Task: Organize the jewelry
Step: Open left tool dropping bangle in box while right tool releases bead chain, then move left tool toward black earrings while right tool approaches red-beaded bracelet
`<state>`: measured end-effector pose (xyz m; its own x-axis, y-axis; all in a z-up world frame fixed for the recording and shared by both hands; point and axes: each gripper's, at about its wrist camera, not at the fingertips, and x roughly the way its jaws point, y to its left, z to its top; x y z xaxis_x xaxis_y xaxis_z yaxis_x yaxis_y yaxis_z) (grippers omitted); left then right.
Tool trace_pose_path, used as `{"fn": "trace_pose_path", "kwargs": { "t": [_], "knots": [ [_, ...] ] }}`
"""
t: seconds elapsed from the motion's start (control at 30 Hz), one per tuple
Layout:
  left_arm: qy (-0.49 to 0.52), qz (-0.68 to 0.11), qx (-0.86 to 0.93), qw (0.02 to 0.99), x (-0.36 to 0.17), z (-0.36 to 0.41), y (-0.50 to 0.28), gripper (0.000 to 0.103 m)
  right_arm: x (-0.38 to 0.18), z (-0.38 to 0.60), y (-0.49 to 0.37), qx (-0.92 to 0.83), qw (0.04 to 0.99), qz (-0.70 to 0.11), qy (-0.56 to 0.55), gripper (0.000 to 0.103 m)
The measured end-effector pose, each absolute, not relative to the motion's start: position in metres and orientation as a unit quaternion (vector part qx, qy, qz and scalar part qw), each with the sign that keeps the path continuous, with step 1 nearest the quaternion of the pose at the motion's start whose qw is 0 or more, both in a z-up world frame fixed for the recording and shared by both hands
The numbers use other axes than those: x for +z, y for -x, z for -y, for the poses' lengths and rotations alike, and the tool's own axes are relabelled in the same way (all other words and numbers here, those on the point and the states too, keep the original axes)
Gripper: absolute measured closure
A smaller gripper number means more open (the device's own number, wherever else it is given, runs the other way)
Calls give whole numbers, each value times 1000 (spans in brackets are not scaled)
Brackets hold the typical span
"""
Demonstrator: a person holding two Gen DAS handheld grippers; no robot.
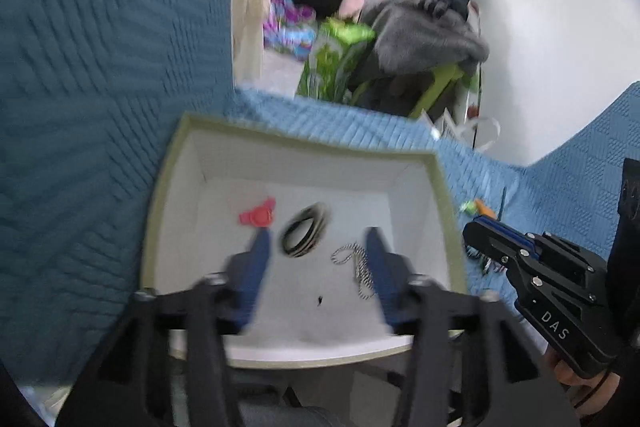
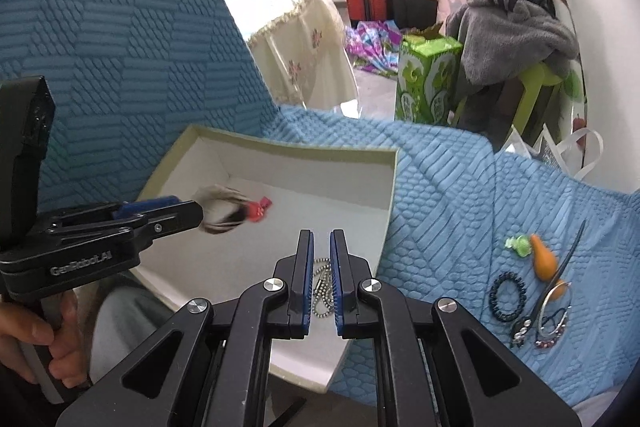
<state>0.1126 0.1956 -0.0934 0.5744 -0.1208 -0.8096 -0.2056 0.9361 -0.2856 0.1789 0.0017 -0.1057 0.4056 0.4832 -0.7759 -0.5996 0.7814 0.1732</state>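
A white box with a green rim lies on the blue quilt. On its floor are a red piece, a black-and-white bangle and a bead chain. My left gripper hangs open over the box with nothing between its blue pads, and the bangle lies just ahead of them. In the right wrist view the bangle is a blur at the left gripper's tip, beside the red piece. My right gripper is shut and empty above the box's near right corner, and the chain shows below it.
Loose jewelry lies on the quilt right of the box: a green piece, an orange gourd charm, a dark bead bracelet, a hair stick and hoops. An upright quilted panel rises at left. Clutter stands beyond the bed.
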Motion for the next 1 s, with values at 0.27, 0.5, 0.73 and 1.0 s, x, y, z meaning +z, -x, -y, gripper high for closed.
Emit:
{"fn": "trace_pose_path", "kwargs": {
  "t": [0.27,0.5,0.73,1.0],
  "knots": [
    [167,-406,39,897,-27,-186,-94,48,-44,23,-170,338,855,-390,47,93],
    [153,-357,53,920,24,-169,-82,48,7,45,-157,351,871,-341,43,92],
    [131,-327,53,934,47,-139,-72,48,41,73,-143,361,881,-304,40,92],
    [117,-308,27,944,56,-98,-62,48,53,123,-125,337,898,-282,34,92]
  ]
}}
